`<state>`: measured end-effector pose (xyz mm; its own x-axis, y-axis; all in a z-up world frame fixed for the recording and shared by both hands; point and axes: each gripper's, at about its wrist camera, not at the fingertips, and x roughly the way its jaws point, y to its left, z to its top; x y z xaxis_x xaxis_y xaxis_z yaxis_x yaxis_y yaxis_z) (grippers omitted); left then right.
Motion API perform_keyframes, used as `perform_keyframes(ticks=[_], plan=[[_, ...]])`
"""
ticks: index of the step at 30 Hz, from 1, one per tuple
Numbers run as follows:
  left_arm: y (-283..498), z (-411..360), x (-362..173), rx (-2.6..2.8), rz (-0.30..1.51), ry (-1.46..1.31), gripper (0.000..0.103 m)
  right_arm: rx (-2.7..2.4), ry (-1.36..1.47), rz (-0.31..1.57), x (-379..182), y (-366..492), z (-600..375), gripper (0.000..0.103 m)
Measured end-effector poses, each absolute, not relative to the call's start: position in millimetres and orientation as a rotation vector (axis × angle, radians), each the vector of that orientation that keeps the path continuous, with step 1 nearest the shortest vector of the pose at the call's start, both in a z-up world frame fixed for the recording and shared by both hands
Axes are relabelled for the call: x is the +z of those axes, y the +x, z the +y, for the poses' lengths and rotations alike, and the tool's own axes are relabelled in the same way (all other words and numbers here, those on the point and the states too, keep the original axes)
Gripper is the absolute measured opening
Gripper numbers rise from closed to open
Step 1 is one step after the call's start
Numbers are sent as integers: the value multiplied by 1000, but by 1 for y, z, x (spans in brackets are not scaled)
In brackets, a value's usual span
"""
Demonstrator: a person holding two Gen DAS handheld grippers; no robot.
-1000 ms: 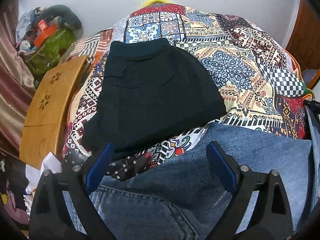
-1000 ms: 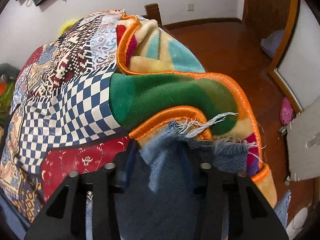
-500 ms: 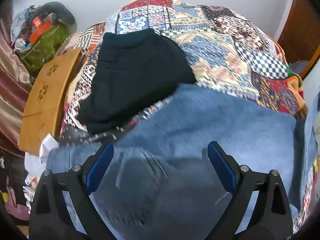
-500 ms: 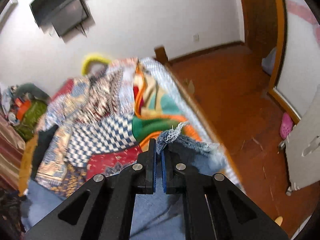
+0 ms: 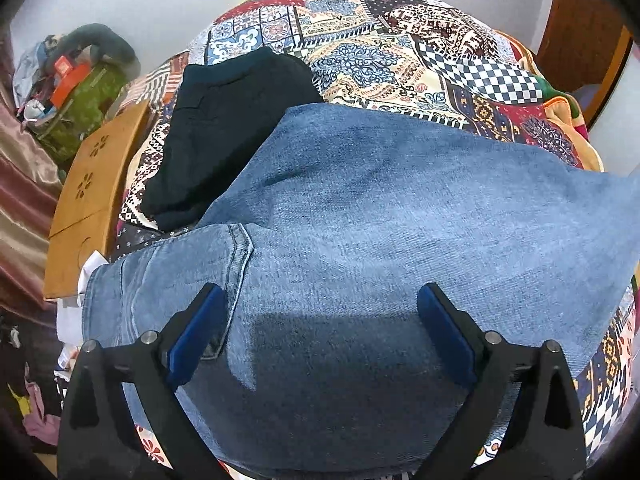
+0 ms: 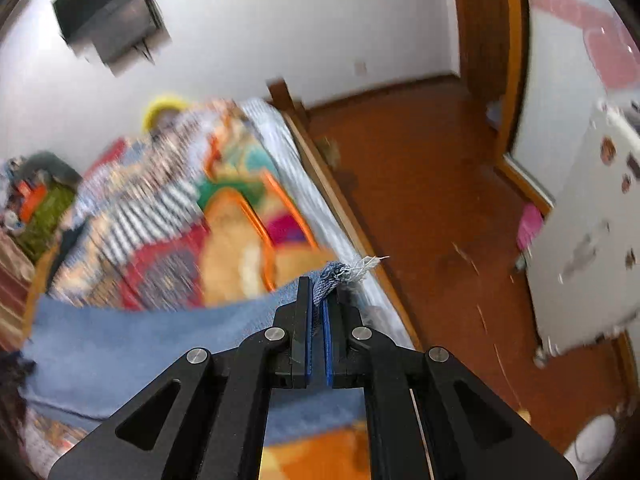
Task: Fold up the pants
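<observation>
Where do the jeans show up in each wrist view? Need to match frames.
Left wrist: jeans fill centre and bottom, spread under the open left gripper.
Right wrist: lower left, frayed hem pinched in the right gripper.
Shared landmark: patchwork bedspread, upper centre left view, left side right view.

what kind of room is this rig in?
Most likely a home bedroom. Blue denim jeans lie spread on a bed under a patchwork-patterned bedspread; a dark flat screen hangs on the white wall, and a red-brown wooden floor runs beside the bed to a wooden door frame.
</observation>
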<state>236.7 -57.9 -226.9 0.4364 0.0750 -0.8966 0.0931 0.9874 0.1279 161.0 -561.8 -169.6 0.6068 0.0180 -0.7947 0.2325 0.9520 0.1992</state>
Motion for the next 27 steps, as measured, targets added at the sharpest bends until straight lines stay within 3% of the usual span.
perform_keyframes(ticks=[5,7,9,10,13,21,27], plan=[[236,-49,-231,-14,1126,103,103,-183,315,1053,-214,142,-571,5],[235,-47,-231,-22,1123,83,103,-204,299,1117,-223,139,-569,11],[235,-45,-230,-21,1117,85,103,-228,272,1170,-225,139,-567,28],[234,-44,-228,-19,1113,87,103,-237,252,1178,-221,139,-565,32],[230,-33,-218,-4,1085,78,103,-241,188,1117,-196,139,-554,41],[219,49,-171,100,944,-18,103,-51,86,914,-112,166,-461,46],[225,133,-159,216,914,-62,102,200,6,787,-84,191,-345,51]])
